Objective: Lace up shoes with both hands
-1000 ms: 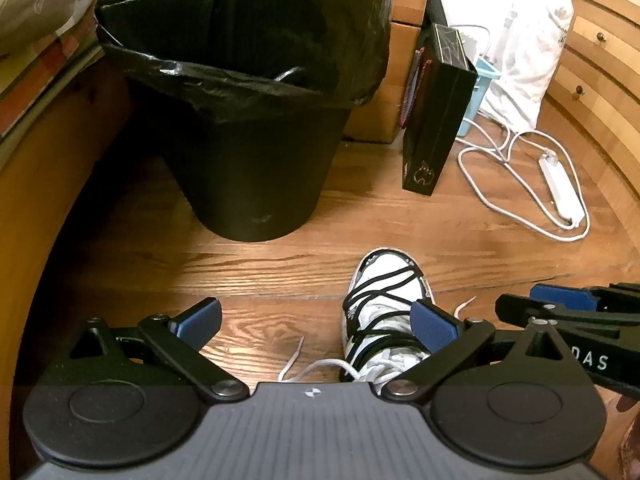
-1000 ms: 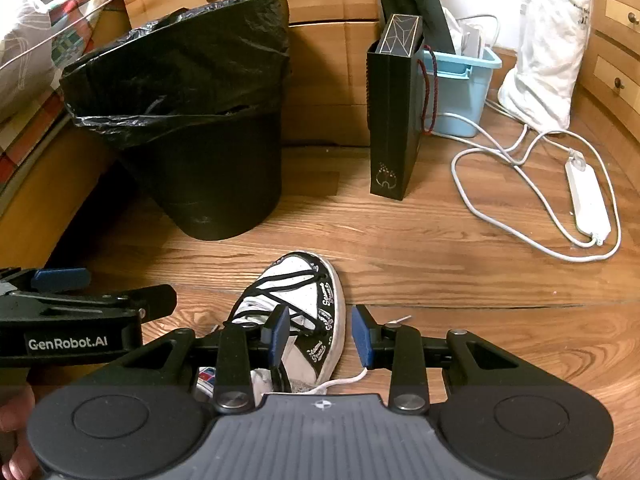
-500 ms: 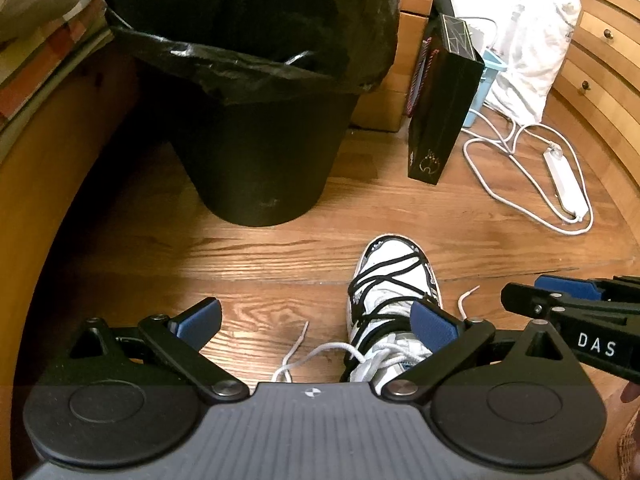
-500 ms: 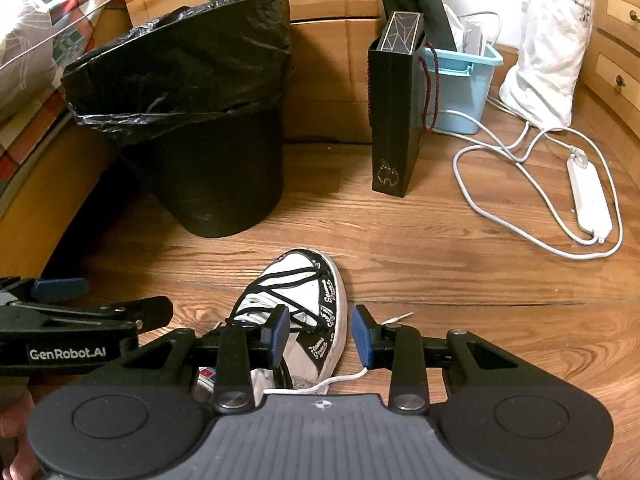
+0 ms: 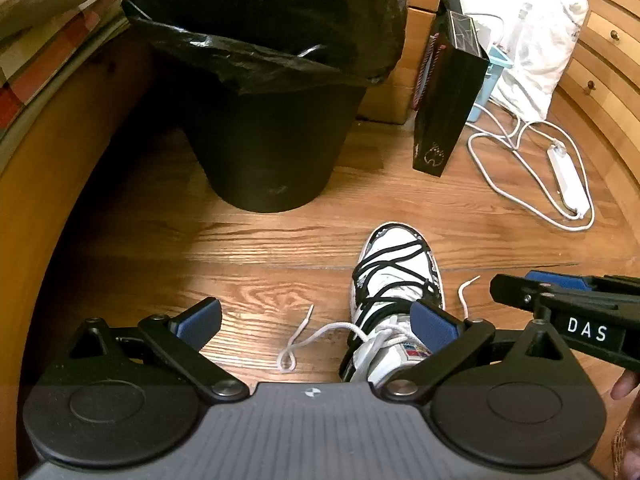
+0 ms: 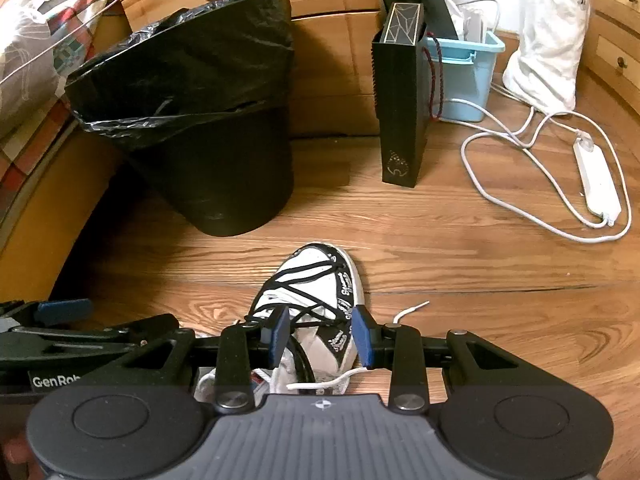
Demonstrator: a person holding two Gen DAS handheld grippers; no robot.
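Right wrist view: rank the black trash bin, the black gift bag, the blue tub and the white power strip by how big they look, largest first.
1. black trash bin
2. black gift bag
3. blue tub, partly hidden behind the bag, so unsure
4. white power strip

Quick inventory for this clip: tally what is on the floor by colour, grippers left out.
Black: 2, the lined bin and the gift bag
White: 3, the sack, the power strip with its cable, and the loose lace
Black and white: 1, the shoe
Light blue: 1, the tub
Total: 7
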